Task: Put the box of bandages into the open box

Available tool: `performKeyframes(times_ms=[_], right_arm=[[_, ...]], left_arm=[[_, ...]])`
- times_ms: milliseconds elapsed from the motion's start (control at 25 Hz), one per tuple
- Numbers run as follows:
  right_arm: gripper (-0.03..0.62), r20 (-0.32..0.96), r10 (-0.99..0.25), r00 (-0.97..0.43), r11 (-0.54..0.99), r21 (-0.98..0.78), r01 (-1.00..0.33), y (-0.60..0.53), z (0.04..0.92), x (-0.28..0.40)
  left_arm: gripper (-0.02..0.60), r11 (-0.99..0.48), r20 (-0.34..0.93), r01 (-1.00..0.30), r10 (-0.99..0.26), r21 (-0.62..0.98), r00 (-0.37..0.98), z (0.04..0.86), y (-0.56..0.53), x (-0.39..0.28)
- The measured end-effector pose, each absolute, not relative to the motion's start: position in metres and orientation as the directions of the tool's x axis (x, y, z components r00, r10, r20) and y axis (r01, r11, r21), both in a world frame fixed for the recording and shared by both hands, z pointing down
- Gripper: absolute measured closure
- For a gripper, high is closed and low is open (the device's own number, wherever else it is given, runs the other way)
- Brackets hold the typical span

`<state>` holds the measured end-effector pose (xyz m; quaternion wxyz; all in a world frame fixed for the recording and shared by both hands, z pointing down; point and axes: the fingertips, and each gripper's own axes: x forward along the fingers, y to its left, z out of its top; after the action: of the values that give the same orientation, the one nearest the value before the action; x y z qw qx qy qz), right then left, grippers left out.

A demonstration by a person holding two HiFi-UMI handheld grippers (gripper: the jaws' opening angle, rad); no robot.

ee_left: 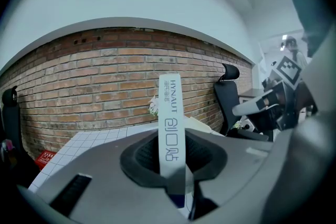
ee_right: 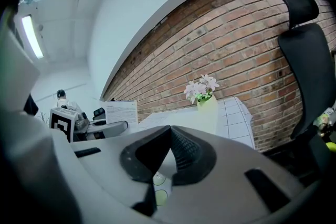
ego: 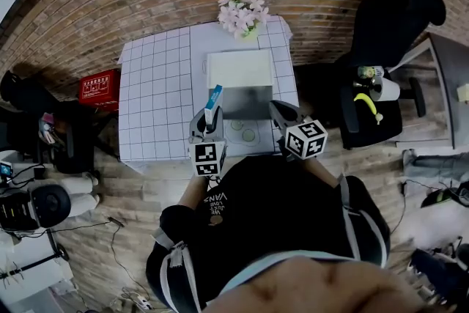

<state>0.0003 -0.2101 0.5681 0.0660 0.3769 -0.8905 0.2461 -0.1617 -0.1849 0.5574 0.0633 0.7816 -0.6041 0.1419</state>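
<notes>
The box of bandages (ego: 213,99) is a slim white and blue carton standing upright in my left gripper (ego: 207,122), which is shut on it. In the left gripper view the carton (ee_left: 170,107) rises between the dark pads, its printed white face toward the camera, with the left gripper (ee_left: 173,140) clamped on its lower part. The open box (ego: 246,105) lies on the table just right of the carton, its white lid (ego: 238,70) raised behind the grey inside. My right gripper (ego: 281,112) hovers at the open box's near right corner, and its right gripper (ee_right: 168,131) tips meet with nothing between them.
A white gridded table (ego: 157,91) carries a vase of pink flowers (ego: 242,15) at its far edge, against a brick wall. Two pale green round spots (ego: 249,134) lie near the table's front. A red crate (ego: 99,88) sits on the floor left, a black chair (ego: 385,33) right.
</notes>
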Motion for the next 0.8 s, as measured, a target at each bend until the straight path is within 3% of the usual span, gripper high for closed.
performKeyframes(times_ms=[800], right_arm=[[0.597, 0.327, -0.622, -0.712, 0.613, -0.362, -0.702, -0.226, 0.573, 0.01]], left_arm=[[0.5, -0.38, 0.396, -0.903, -0.874, -0.198, 0.281, 0.602, -0.212, -0.133]])
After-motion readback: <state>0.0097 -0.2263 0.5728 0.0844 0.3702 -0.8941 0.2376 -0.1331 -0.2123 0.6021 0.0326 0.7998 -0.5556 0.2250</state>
